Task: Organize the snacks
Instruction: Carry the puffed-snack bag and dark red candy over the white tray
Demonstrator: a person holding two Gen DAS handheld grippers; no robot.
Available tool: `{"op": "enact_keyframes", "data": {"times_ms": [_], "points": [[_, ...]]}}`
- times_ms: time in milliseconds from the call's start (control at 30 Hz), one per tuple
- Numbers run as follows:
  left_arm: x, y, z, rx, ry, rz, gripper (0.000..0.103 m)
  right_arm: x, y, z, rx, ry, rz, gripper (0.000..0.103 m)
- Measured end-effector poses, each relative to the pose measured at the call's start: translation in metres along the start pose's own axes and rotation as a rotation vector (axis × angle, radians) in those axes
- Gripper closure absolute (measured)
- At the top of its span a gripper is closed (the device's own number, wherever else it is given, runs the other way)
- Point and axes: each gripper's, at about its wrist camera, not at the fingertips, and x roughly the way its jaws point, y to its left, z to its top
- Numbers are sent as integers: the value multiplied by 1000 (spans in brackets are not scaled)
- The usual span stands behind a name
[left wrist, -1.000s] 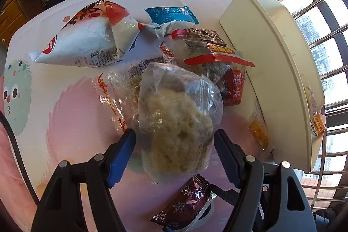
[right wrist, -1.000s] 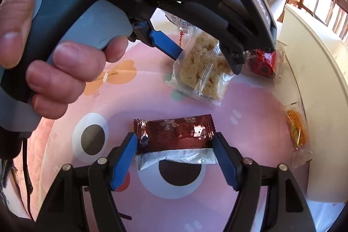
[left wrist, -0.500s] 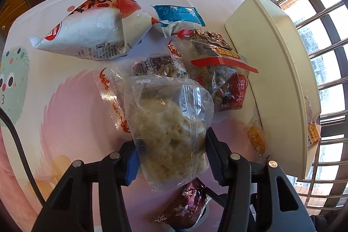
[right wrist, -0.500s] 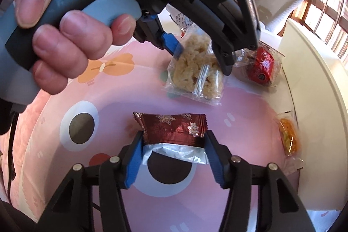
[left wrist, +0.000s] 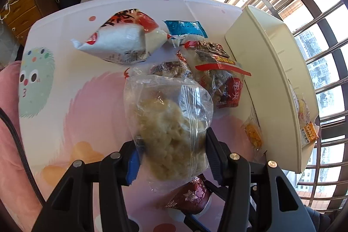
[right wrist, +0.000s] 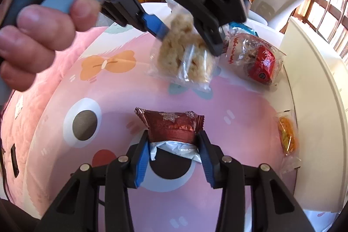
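My left tongs hold the clear bag clear of the table. My right tongs are closing on the red wrapper, its long axis across the jaws. The bin runs along the table's right edge, nearer my right hand.

A "3" stands on the green monster print.
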Motion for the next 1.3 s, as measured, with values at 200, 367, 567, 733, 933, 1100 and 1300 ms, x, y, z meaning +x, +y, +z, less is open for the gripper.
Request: {"op": "enact_keyframes", "data": {"times_ms": [200, 367, 567, 733, 933, 1100, 1300], "points": [[-26, 4, -17, -14, -9, 29, 52, -9, 1, -3, -7, 33, 12, 60], [-53, 12, -37, -31, -17, 51, 52, -26, 0, -9, 20, 30, 25, 60], [-87, 17, -70, -42, -39, 76, 52, -51, 4, -13, 33, -2, 11, 60], [-116, 14, -95, -33, -55, 85, 52, -78, 12, -16, 66, -25, 3, 60], [-147, -1, -122, -17, -71, 77, 52, -111, 17, -18, 88, -52, -20, 60], [-164, -15, -144, -4, -78, 44, 52, -137, 15, -23, 101, -71, -35, 60], [-168, -39, -171, 25, -69, 18, 52, -160, 2, -34, 110, -88, -66, 59]]}}
